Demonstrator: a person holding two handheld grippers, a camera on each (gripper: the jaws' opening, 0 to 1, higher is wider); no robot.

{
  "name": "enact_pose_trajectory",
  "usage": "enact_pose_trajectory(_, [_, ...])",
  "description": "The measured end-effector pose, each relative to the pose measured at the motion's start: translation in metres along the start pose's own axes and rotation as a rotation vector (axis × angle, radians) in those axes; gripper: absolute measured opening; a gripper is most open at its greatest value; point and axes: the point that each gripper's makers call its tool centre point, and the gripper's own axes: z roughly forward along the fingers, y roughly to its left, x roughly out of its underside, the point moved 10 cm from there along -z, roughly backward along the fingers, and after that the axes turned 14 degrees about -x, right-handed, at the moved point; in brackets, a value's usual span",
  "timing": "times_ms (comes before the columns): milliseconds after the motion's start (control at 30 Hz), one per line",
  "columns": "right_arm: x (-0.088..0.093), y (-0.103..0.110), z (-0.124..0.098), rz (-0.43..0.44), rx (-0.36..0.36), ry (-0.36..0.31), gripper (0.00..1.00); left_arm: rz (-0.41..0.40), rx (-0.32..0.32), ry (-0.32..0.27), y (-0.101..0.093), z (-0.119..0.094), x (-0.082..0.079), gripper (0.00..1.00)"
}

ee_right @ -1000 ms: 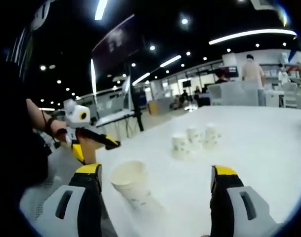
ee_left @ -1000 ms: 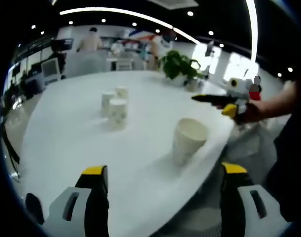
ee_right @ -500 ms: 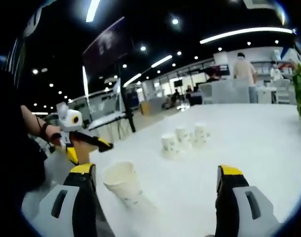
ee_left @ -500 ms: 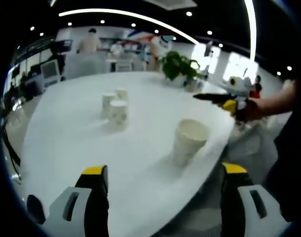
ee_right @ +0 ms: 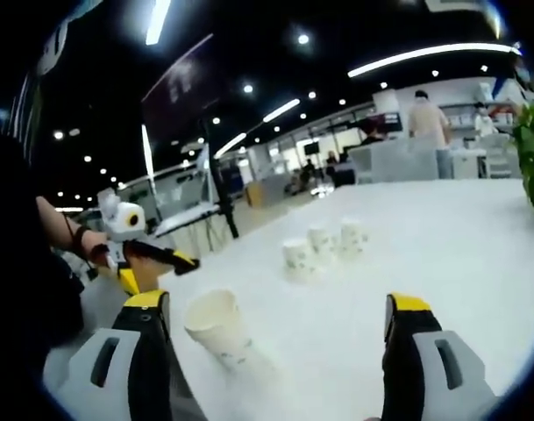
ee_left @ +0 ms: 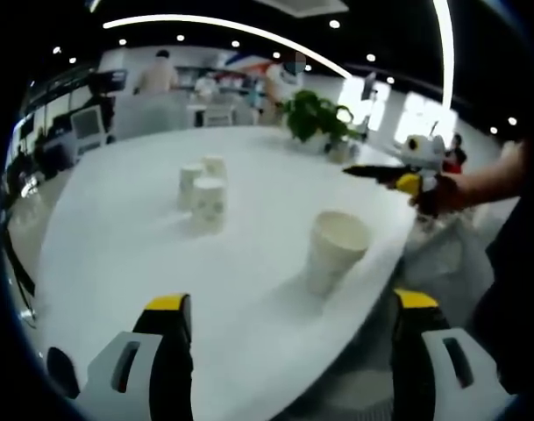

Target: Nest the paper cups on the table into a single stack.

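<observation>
Near the table (ee_left: 117,254) edge stands an upright white paper cup (ee_left: 335,251).

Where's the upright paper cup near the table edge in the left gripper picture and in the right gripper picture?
Left gripper view: the upright cup stands right of centre, above and between that view's own jaws, near the table's edge.
Right gripper view: the same cup sits lower left, just beside the own left jaw.
Shared landmark: the cluster of three upside-down cups farther back on the white table.
</observation>
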Motion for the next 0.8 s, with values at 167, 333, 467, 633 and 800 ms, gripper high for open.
enact_pose_trajectory(167, [0.002, 0.0, -0.002, 0.006, 0.012, -0.015, 1.0, -0.008, -0.002, 0.003, 0.002, 0.001, -0.001, 0.93])
enact_pose_trajectory(333, [0.004, 0.001, -0.005, 0.001, 0.036, -0.021, 1.0, 0.002, -0.006, 0.011, 0.005, 0.004, -0.002, 0.93])
enact_pose_trajectory(467, [0.007, 0.002, -0.006, -0.014, 0.041, -0.017, 1.0, 0.006, -0.008, 0.009, 0.01, 0.008, -0.007, 0.93])
enact_pose_trajectory(633, [0.009, 0.001, -0.006, -0.009, 0.04, -0.011, 1.0, 0.008, -0.005, 0.001, 0.013, 0.016, -0.015, 0.94])
enact_pose_trajectory(800, [0.002, -0.001, -0.006, -0.025, 0.034, -0.011, 1.0, 0.016, -0.01, -0.001, 0.016, 0.027, -0.021, 0.94])
